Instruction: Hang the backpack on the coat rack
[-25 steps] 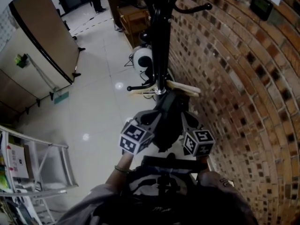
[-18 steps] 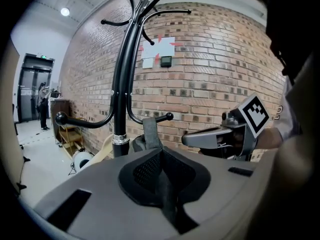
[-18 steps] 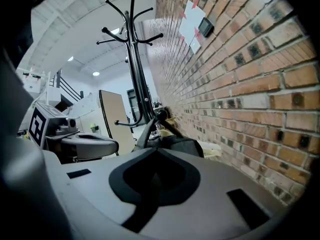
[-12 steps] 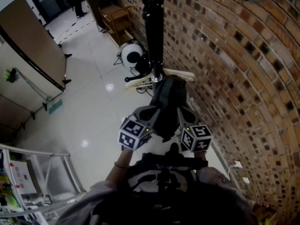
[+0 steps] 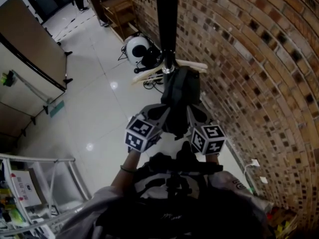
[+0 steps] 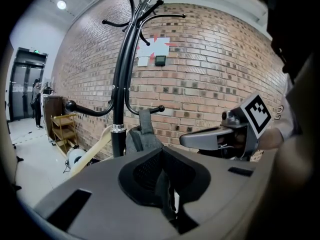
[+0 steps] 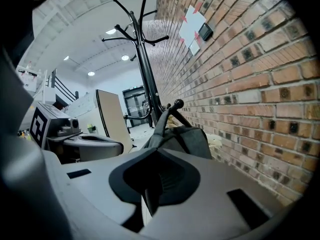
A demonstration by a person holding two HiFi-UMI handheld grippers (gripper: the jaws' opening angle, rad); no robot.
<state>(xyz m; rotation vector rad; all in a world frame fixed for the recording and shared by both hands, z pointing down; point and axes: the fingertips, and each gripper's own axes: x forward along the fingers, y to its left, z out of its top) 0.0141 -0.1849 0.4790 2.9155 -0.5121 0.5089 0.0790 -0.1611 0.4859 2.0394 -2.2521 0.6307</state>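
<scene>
Backpack [image 5: 179,101], grey and slack, is hanging low on the black coat rack [image 5: 167,24], its top loop lying over a knob-tipped hook [image 6: 152,110] and its body sitting just beside the pole. A curved-looking brick wall [image 5: 249,59] is crowding the scene on the right, close behind the bag, while a glossy pale floor [image 5: 94,108] is spreading away to the left. A tan partition panel [image 5: 30,49] is standing well apart at the far left, and a metal frame [image 5: 50,183] is filling the lower left corner. A wooden shelf unit [image 5: 118,9] is standing against the wall beyond the rack. At the foot of the pole a round white appliance [image 5: 135,48] is sitting among dark cables, and pale wooden slats [image 5: 189,63] are sticking out on both sides of the pole, just above the bag.

The person is holding both tools up against the lower part of the bag, one on each side. The left gripper [image 6: 165,181] is pinching a thin grey strip of the bag, jaws drawn tight on it; the right gripper [image 7: 152,184] is doing the same on its side, with a strap running up from it toward the hook. A second hook [image 6: 75,106] is jutting out empty to the left. White and red papers [image 6: 152,46] and a small dark box [image 6: 160,60] are hanging high on the bricks.
</scene>
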